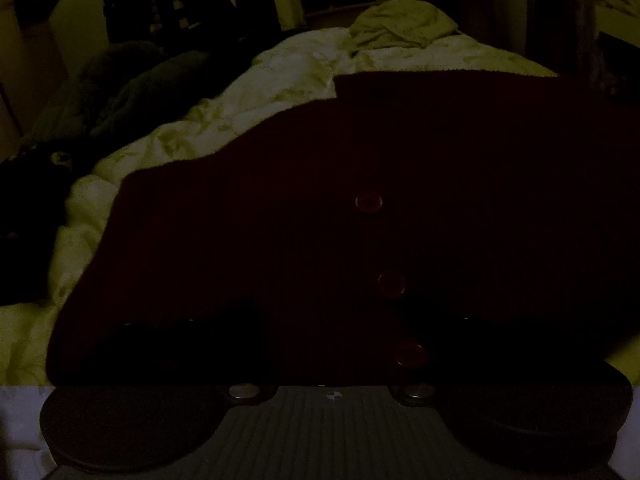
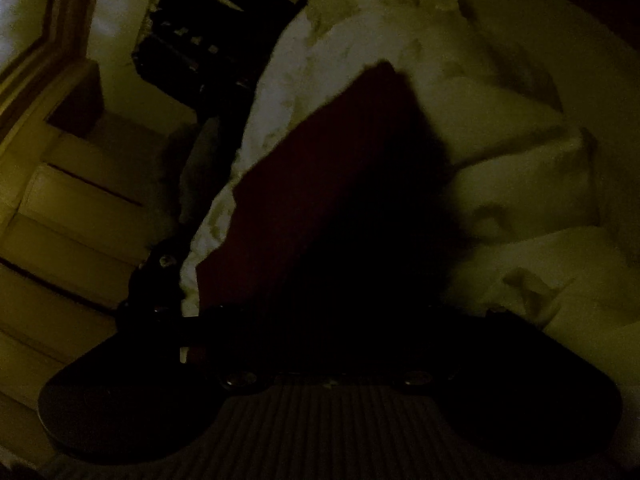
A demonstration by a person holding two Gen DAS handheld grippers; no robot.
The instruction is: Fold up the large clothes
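Note:
A dark red buttoned knit garment (image 1: pixel 320 200) lies spread on a white duvet (image 1: pixel 248 92), its row of buttons (image 1: pixel 368 202) running toward the camera. My left gripper (image 1: pixel 332 328) hovers low over its near edge. Its dark fingers stand apart on either side of the button row, barely visible in the dim light. In the right wrist view a long part of the same red garment (image 2: pixel 320 168) stretches away over the duvet (image 2: pixel 500 140). My right gripper (image 2: pixel 328 300) is open, its fingers wide apart, and the cloth runs between them.
A crumpled pale cloth (image 1: pixel 400 28) sits at the far end of the bed. Dark clothes (image 1: pixel 120 80) are piled off the bed's left side. A wooden chest of drawers (image 2: pixel 60 208) stands beside the bed, with a dark checked cloth (image 2: pixel 192 40) beyond it. The room is very dim.

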